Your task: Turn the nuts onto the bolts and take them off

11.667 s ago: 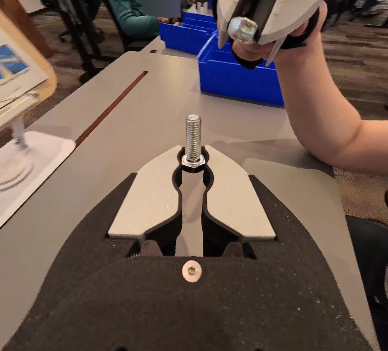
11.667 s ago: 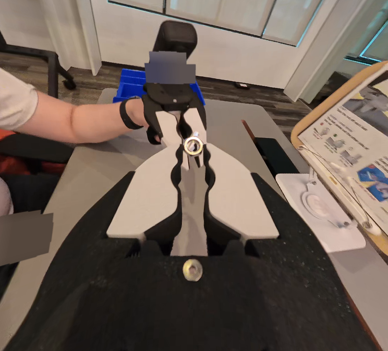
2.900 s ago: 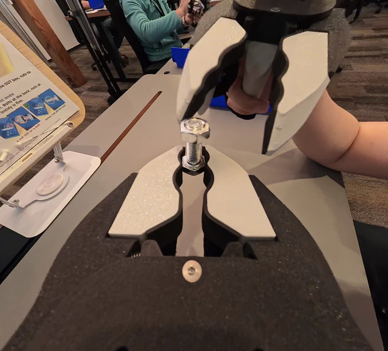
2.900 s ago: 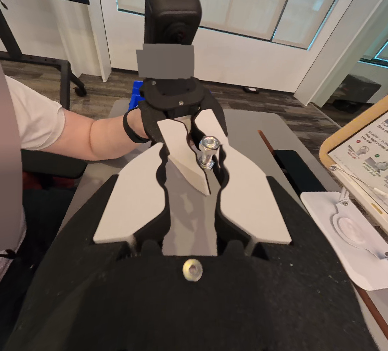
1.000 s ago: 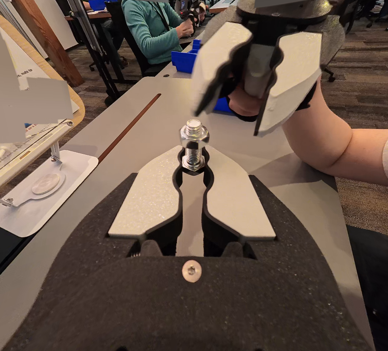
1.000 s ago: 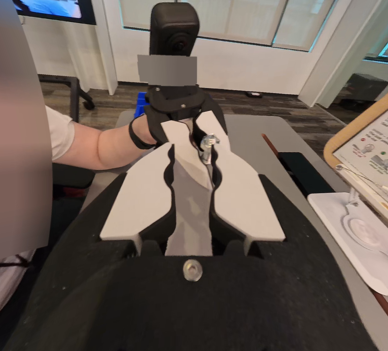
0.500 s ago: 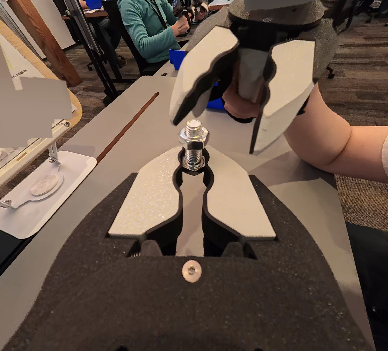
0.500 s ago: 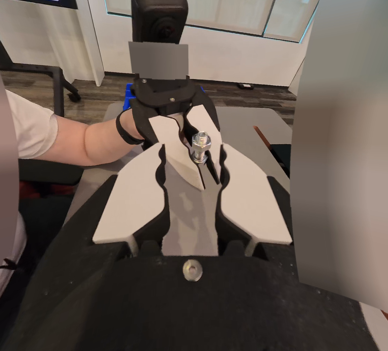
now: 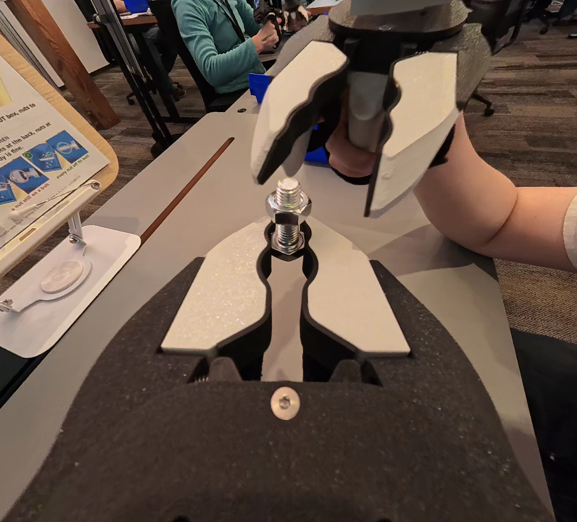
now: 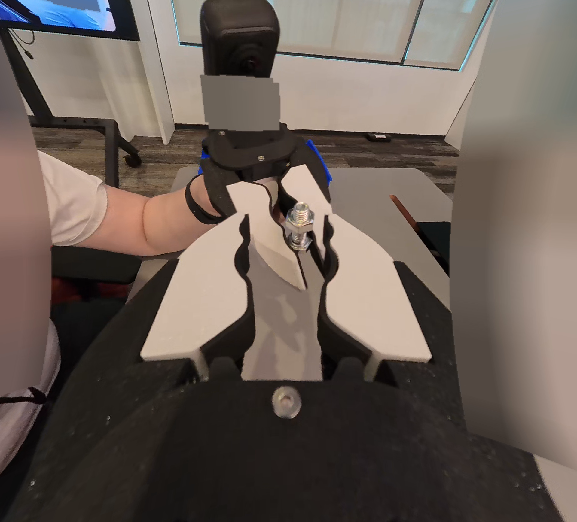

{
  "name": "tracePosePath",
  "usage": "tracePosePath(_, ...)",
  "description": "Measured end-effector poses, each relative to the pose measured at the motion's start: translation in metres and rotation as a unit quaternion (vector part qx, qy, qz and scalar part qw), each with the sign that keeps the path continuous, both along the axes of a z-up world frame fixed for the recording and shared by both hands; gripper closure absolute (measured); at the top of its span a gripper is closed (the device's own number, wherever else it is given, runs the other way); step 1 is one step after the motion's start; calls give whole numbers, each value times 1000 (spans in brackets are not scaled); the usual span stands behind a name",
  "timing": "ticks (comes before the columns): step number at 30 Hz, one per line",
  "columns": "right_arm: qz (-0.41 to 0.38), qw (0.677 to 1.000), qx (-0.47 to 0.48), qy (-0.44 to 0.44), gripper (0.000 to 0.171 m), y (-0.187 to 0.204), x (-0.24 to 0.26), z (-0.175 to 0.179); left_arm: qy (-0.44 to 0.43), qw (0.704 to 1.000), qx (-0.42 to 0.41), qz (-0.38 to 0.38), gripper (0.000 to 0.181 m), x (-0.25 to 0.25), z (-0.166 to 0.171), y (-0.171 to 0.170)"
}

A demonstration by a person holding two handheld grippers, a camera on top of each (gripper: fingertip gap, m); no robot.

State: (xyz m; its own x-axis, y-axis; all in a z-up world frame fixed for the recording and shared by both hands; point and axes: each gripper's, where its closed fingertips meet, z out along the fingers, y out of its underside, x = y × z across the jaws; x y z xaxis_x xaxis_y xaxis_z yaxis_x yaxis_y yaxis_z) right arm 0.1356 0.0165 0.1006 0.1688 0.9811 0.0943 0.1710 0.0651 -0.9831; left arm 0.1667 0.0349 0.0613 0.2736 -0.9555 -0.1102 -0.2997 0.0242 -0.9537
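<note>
Left claw [image 9: 286, 252] is closed on the hexagonal head of the silver threaded steel bolt [image 9: 287, 227], holding it upright, threads up, above the grey bench [image 9: 218, 163]. A silver hexagonal steel nut [image 9: 288, 206] sits on the shank near its top end. Right claw [image 9: 315, 192] hangs just beyond and above the nut, jaws wide apart, holding nothing. A blue plastic bin [image 9: 259, 87] stands at the far edge.

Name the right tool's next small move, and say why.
Probably lower the right tool and close it on the nut for another turn. It hangs open just above the nut, touching nothing. The nut sits high on the bolt, with only a few threads showing above it. The left tool clamps the bolt's head, holding it upright over the table.
</note>
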Motion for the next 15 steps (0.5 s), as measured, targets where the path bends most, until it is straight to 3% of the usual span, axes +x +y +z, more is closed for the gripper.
tracePosePath(15, -14, 1000, 2, 2, 140, 8, -8, -6, -3, 1000, -2, 0, 167, -1, 1, 0)
